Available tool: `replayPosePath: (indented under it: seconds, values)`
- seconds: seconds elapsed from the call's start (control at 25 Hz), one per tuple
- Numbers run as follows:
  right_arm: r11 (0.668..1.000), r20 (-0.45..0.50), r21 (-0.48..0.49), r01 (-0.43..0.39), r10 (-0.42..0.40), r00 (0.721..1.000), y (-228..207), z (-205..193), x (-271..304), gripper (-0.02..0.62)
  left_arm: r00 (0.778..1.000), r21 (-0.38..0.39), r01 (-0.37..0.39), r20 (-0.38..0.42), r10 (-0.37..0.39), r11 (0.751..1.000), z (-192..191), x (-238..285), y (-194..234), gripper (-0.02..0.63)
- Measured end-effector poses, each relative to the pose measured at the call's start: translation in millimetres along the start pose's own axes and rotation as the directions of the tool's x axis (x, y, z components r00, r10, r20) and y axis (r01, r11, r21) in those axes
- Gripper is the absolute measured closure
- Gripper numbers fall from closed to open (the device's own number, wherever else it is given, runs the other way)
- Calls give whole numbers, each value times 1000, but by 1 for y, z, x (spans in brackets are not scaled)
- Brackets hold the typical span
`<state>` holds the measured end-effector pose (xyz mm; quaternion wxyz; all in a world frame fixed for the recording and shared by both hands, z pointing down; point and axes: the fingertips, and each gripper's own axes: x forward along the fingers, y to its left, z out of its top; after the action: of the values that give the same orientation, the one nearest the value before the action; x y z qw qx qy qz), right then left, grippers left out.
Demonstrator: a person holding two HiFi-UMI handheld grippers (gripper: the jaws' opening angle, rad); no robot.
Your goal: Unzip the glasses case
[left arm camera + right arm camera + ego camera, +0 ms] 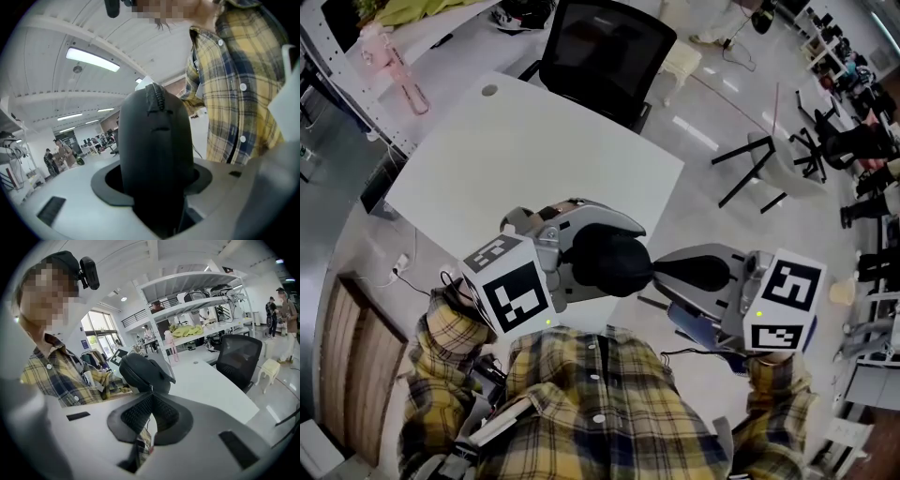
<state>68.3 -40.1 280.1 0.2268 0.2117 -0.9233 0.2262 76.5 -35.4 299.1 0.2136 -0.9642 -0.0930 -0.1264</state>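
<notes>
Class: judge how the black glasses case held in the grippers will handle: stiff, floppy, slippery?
The glasses case is probably stiff: its domed shell shows no denting between the left gripper's jaws. Its smooth rounded surface may slip if the right gripper tugs the zip.

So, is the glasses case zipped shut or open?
Shut, it seems: the zip on the glasses case lies closed in the left gripper view; the right gripper view shows no gap.
</notes>
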Motion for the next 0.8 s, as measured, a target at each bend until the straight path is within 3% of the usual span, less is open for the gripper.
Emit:
replayPosePath:
  seconds: [0.2, 0.44, 0.64, 0.8]
  values:
    - [999, -15, -39, -29, 29, 999, 6, 1, 3, 597, 991, -115, 69, 123, -54, 991, 13, -5, -3, 350]
    - [996, 26, -62, -70, 72, 997, 15, 1, 0, 597, 971, -186, 122, 224, -79, 975, 29, -9, -5, 350]
    - [994, 37, -38, -107, 108, 993, 18, -1, -3, 597, 963, -192, 129, 257, -77, 973, 35, -8, -7, 350]
    - [993, 4, -12, -118, 118, 993, 14, -12, 1, 597, 957, -149, 106, 283, -60, 983, 46, -8, -6, 351]
